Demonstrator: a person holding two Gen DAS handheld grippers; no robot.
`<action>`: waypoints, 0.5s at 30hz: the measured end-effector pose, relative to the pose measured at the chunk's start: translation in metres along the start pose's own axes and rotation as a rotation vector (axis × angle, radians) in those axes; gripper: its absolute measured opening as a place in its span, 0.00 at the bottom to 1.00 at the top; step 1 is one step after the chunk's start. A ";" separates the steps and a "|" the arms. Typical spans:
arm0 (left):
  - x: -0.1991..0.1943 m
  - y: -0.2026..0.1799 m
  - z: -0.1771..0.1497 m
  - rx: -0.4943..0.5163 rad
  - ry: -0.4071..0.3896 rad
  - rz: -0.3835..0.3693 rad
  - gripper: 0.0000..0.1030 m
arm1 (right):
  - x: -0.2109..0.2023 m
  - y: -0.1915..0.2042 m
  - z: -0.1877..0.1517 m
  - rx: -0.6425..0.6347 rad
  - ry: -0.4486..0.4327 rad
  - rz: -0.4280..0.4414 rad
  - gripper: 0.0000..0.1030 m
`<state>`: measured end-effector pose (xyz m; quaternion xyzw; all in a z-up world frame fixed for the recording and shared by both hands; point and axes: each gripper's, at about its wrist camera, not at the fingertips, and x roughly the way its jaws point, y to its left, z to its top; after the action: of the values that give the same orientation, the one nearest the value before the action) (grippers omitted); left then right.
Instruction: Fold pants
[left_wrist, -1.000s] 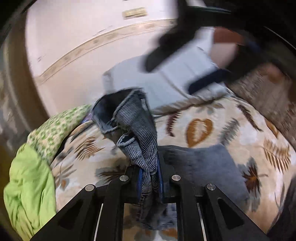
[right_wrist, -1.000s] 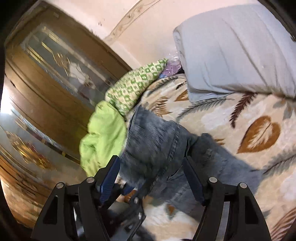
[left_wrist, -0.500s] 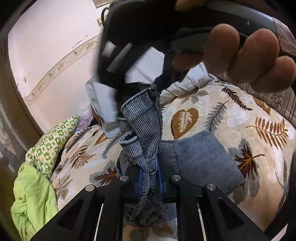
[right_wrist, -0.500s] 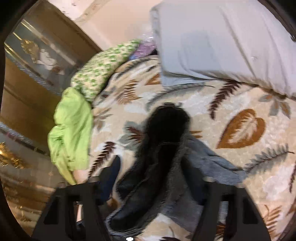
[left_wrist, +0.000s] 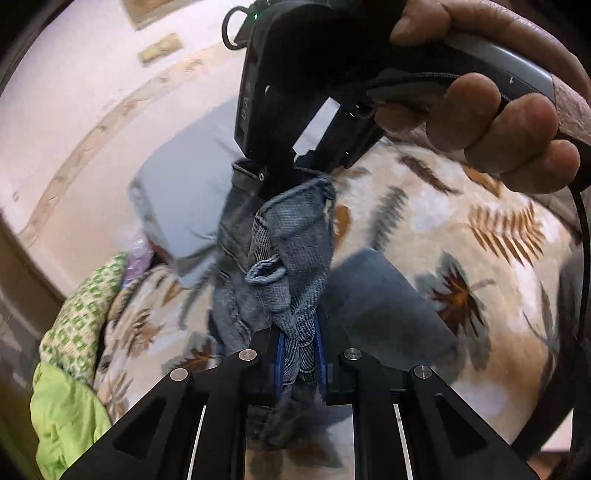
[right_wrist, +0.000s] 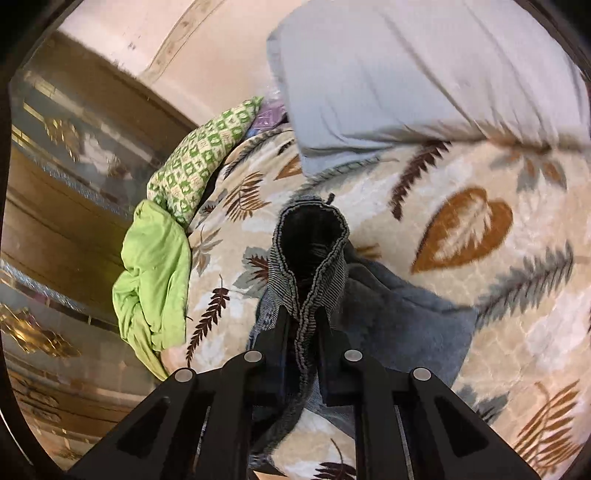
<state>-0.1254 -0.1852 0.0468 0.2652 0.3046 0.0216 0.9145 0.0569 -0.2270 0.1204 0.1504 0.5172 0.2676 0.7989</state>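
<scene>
The left gripper (left_wrist: 299, 350) pinches a bunched fold of the jeans (left_wrist: 295, 236), lifted above the blanket (left_wrist: 480, 229); the right gripper (right_wrist: 304, 325) is closing on another denim edge between its fingers; a pillow (right_wrist: 424, 74) lies behind.

Bed (right_wrist: 480, 229) under a cream fleece blanket printed with brown and grey leaves.

A pale grey pillow (right_wrist: 424, 74) lies at its far end. Along the left edge rest a green-and-white patterned cushion (right_wrist: 199, 158) and, touching it, a crumpled lime-green cloth (right_wrist: 155, 273). Part of the blue-grey denim pants (right_wrist: 399, 306) lies flat on the middle of the blanket, well apart from the pillow.
</scene>
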 end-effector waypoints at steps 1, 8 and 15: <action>0.003 -0.004 -0.001 0.011 0.007 -0.019 0.13 | 0.001 -0.015 -0.008 0.027 -0.007 0.017 0.11; 0.041 -0.004 -0.005 0.035 0.065 -0.112 0.14 | 0.026 -0.090 -0.043 0.172 -0.019 0.122 0.11; 0.061 -0.006 -0.012 0.041 0.097 -0.174 0.22 | 0.047 -0.127 -0.067 0.228 -0.037 0.186 0.10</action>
<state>-0.0832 -0.1727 0.0022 0.2551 0.3709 -0.0515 0.8915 0.0460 -0.3045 -0.0085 0.2921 0.5134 0.2774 0.7577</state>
